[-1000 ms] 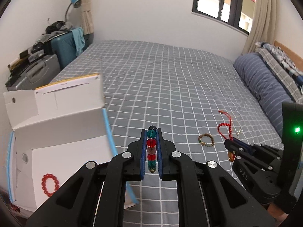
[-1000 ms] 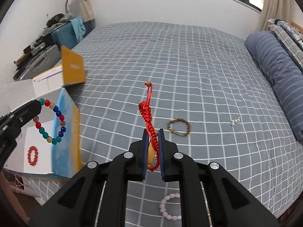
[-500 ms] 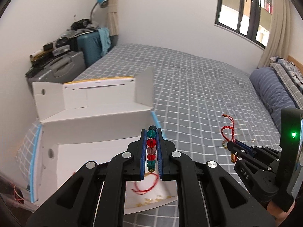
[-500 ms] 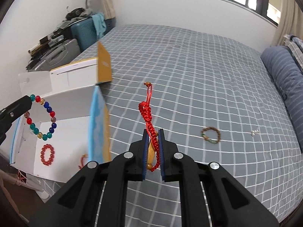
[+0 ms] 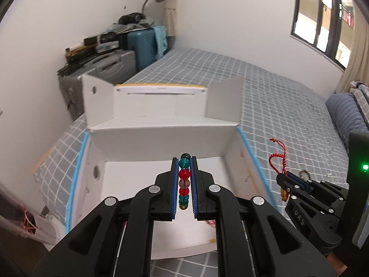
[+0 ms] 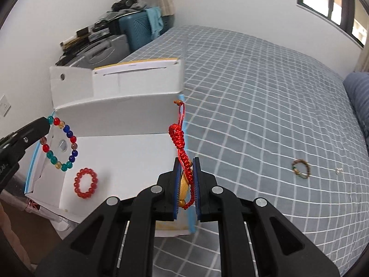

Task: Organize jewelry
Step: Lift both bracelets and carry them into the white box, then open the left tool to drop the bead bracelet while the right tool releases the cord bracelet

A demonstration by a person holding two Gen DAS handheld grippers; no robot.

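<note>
My left gripper (image 5: 184,161) is shut on a multicoloured bead bracelet (image 5: 184,174), which I hold over the open white cardboard box (image 5: 161,138). From the right wrist view that bracelet (image 6: 60,143) hangs as a ring off the left gripper (image 6: 47,121) above the box (image 6: 129,147). My right gripper (image 6: 186,162) is shut on a red braided cord bracelet (image 6: 181,143) with a yellow piece, hanging over the box's right wall. The same cord (image 5: 278,159) shows in the left wrist view. A red bead bracelet (image 6: 85,182) lies on the box floor.
The box sits at the left corner of a grey checked bed (image 6: 265,92). A brown bead bracelet (image 6: 301,169) and a small pale trinket (image 6: 339,169) lie on the cover to the right. Suitcases (image 5: 99,73) stand by the wall; a blue pillow (image 5: 346,113) lies far right.
Both grippers have swung left across the bed with their bracelets still held. The box, earlier off to the left, now lies right under the left gripper and beside the right one.
</note>
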